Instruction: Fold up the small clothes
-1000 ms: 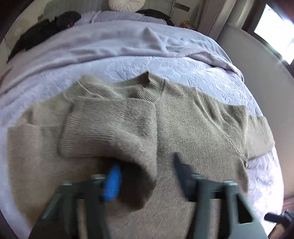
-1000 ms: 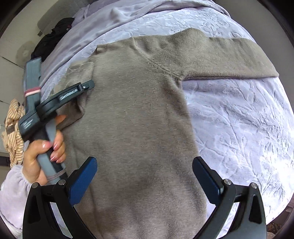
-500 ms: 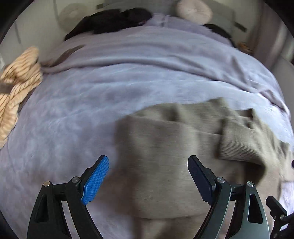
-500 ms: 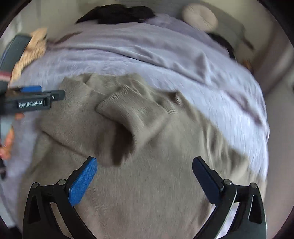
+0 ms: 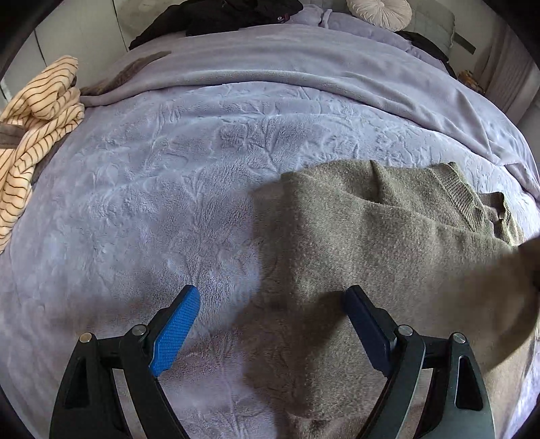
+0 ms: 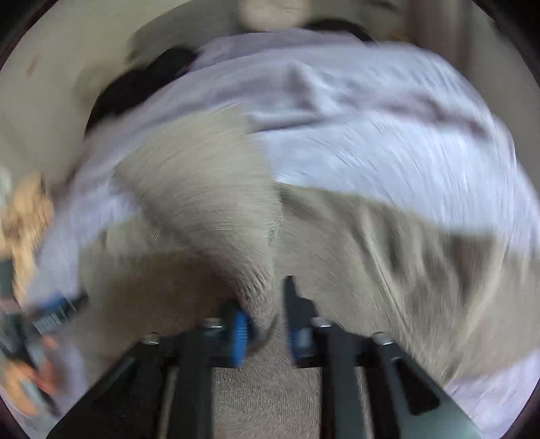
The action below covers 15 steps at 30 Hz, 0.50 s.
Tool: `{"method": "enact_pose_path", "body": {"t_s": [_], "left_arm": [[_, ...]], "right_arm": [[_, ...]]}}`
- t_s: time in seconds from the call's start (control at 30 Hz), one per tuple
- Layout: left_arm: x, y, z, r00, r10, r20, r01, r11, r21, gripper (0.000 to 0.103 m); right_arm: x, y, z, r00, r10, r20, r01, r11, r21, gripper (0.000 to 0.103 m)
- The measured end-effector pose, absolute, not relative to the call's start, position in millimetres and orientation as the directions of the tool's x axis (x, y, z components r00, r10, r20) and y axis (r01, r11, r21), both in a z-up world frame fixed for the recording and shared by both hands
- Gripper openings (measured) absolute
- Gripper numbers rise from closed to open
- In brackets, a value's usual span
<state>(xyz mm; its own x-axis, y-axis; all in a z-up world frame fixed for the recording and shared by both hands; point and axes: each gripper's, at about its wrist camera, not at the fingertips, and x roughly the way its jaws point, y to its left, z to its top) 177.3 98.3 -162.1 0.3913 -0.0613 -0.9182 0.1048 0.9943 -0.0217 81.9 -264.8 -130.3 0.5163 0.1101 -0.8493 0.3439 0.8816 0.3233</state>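
Note:
An olive-brown knit sweater (image 5: 388,243) lies on the lavender bed cover, its left sleeve folded over the body. My left gripper (image 5: 270,324) is open and empty, low over the sweater's left edge. In the blurred right wrist view, my right gripper (image 6: 265,314) is nearly closed, pinching a fold of the sweater (image 6: 216,202) and lifting it; that lifted cloth shows at the right edge of the left wrist view (image 5: 513,287). The left gripper shows at the lower left of the right wrist view (image 6: 54,310).
A lavender embossed blanket (image 5: 168,175) covers the bed. A cream striped garment (image 5: 30,128) lies at the left edge. Dark clothes (image 5: 219,17) and a round cushion (image 5: 378,10) sit at the head of the bed.
My left gripper let go of the folded sleeve, opened and drew back to the left. My right gripper closed on a part of the sweater and is moving fast with it.

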Motion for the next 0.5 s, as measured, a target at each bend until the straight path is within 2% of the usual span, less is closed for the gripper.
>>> {"method": "enact_pose_path", "body": {"t_s": [0.03,0.07,0.17,0.27,0.3,0.37,0.4,0.5], "left_arm": [[177.2,98.1,-161.2,0.394,-0.063,-0.917,0.104,0.994,-0.023,0.088],[178.4,97.8,-160.0,0.396,-0.063,-0.916,0.104,0.994,-0.023,0.088],[179.9,97.1,-160.8,0.398,-0.056,-0.916,0.107,0.994,-0.014,0.089],[180.1,94.7,-169.8,0.379,-0.039,-0.925,0.108,0.994,0.002,0.088],[179.2,93.6,-172.0,0.374,-0.033,-0.927,0.103,0.995,0.006,0.088],[178.5,90.6,-170.4,0.373,-0.026,-0.927,0.097,0.995,0.01,0.088],[178.4,88.8,-167.4,0.379,-0.032,-0.925,0.101,0.995,0.007,0.088],[178.9,81.6,-159.2,0.418,-0.03,-0.908,0.127,0.992,0.026,0.089]], "right_arm": [[74.7,-280.6,-138.6,0.507,0.144,-0.85,0.404,0.831,0.382,0.081],[62.5,-298.2,-148.6,0.513,0.188,-0.837,0.467,0.758,0.456,0.081],[39.3,-319.4,-160.2,0.58,0.289,-0.762,0.496,0.617,0.612,0.081],[37.5,-316.1,-165.8,0.597,0.337,-0.728,0.488,0.567,0.663,0.081],[40.6,-315.4,-170.5,0.593,0.35,-0.726,0.494,0.554,0.67,0.077],[49.1,-313.0,-177.5,0.579,0.361,-0.731,0.511,0.537,0.671,0.048],[53.7,-312.3,-178.1,0.566,0.358,-0.743,0.519,0.546,0.658,0.006],[58.3,-311.7,-160.7,0.594,0.338,-0.73,0.464,0.598,0.654,0.007]]}}
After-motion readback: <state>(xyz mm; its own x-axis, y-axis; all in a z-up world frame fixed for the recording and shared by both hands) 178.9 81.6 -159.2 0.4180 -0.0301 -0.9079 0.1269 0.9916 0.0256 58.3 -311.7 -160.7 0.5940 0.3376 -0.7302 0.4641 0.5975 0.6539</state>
